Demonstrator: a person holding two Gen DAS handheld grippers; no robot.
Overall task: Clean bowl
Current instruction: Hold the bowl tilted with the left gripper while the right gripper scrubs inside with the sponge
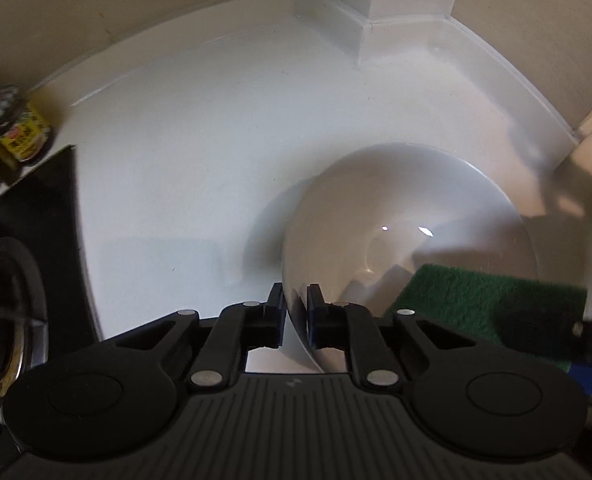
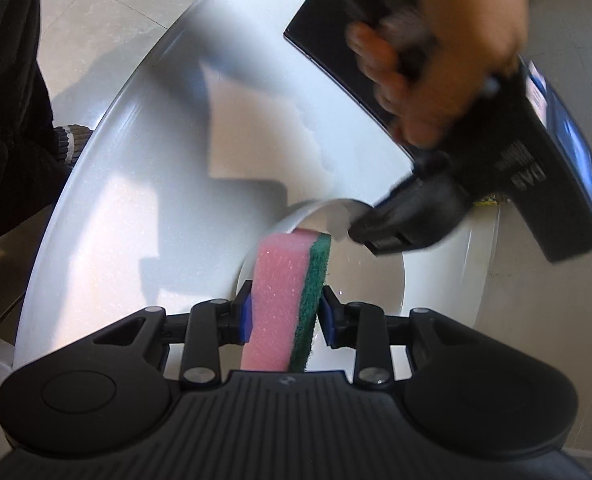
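Your left gripper (image 1: 296,316) pinches the near rim of the white bowl (image 1: 408,220), which sits on the worktop (image 1: 183,168) just ahead of it; your right gripper (image 2: 285,316) clamps the soft sponge (image 2: 283,292) over the bowl. I judge the bowl hard, slick and breakable, so keep hold at the rim

Tilted white bowl (image 1: 408,216), pink-green sponge (image 2: 283,300) inside

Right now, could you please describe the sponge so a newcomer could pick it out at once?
On the white countertop sits a white bowl, its rim pinched by the left claw. Over the bowl, the right claw clamps the sponge: pink foam with a green scouring side, the only colourful thing there.
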